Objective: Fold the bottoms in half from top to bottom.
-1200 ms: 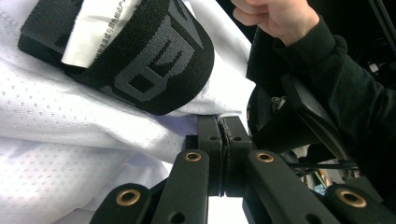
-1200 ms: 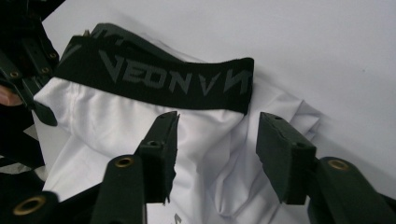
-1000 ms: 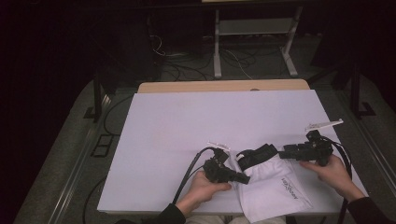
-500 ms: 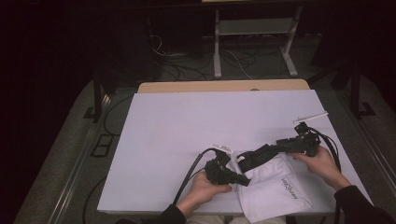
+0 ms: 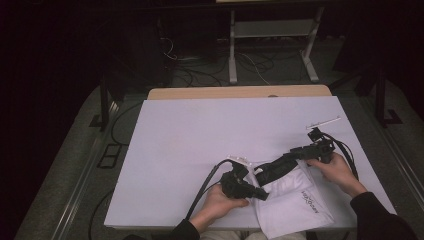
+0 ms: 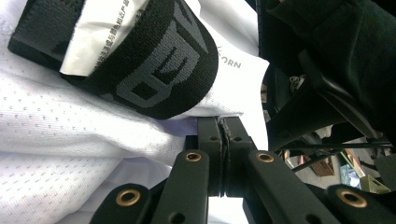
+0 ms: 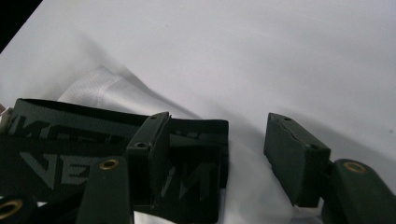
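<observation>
I count one white mesh garment (image 5: 295, 197) with one black lettered waistband (image 5: 276, 166), lying at the near right of the white counter (image 5: 200, 145). I have two grippers on it. My left gripper (image 5: 261, 194) sits at the garment's near left edge, its fingers (image 6: 211, 154) pressed together on a fold of the white cloth just below the waistband. My right gripper (image 5: 292, 155) reaches in from the right; its fingers (image 7: 294, 156) are spread wide, one of them lying against the waistband, the other clear of it over the cloth.
</observation>
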A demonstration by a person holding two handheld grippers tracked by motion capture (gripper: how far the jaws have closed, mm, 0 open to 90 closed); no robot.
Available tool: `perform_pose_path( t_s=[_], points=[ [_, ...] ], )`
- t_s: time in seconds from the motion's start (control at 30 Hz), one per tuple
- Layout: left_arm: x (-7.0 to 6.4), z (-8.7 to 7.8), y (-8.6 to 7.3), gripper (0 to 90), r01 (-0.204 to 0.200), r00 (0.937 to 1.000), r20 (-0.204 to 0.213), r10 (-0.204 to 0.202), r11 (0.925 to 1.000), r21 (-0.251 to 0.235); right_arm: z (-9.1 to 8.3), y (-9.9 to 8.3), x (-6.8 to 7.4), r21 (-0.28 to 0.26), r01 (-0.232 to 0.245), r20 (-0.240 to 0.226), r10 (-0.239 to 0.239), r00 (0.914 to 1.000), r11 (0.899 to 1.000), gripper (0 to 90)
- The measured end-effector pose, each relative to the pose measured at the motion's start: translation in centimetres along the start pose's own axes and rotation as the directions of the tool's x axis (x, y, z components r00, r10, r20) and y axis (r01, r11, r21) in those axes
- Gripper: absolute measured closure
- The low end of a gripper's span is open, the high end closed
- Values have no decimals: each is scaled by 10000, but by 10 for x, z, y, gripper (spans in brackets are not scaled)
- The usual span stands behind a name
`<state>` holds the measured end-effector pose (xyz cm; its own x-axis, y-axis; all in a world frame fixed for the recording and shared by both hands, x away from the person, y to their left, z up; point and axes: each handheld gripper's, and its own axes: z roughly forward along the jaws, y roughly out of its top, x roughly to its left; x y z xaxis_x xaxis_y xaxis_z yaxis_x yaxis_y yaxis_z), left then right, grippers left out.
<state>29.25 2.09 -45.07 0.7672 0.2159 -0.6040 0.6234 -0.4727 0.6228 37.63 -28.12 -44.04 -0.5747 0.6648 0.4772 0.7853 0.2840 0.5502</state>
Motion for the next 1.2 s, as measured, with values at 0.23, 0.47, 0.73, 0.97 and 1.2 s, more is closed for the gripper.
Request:
perform_pose_path(
  t_s=[0.23,0.47,0.73,0.97,1.2],
  points=[
    [0,1,0,873,-6,10000,6,6,10000,28,11,4,3,304,344,40,-345,9994,9989,536],
    [0,2,0,872,-24,10000,23,24,10000,-13,8,5,12,-17,1043,244,-1042,9943,9945,751],
    [0,5,0,870,-69,10000,-13,70,10000,63,-1,4,9,-172,753,-426,-760,9962,9970,848],
    [-1,7,0,800,-108,9992,-372,116,9997,216,-21,1,12,-727,698,-1356,-792,9876,9949,858],
    [-10,6,0,571,-740,9888,-1279,771,9968,290,-35,-7,19,-1034,981,-1833,-1159,9762,9898,860]
  ],
)
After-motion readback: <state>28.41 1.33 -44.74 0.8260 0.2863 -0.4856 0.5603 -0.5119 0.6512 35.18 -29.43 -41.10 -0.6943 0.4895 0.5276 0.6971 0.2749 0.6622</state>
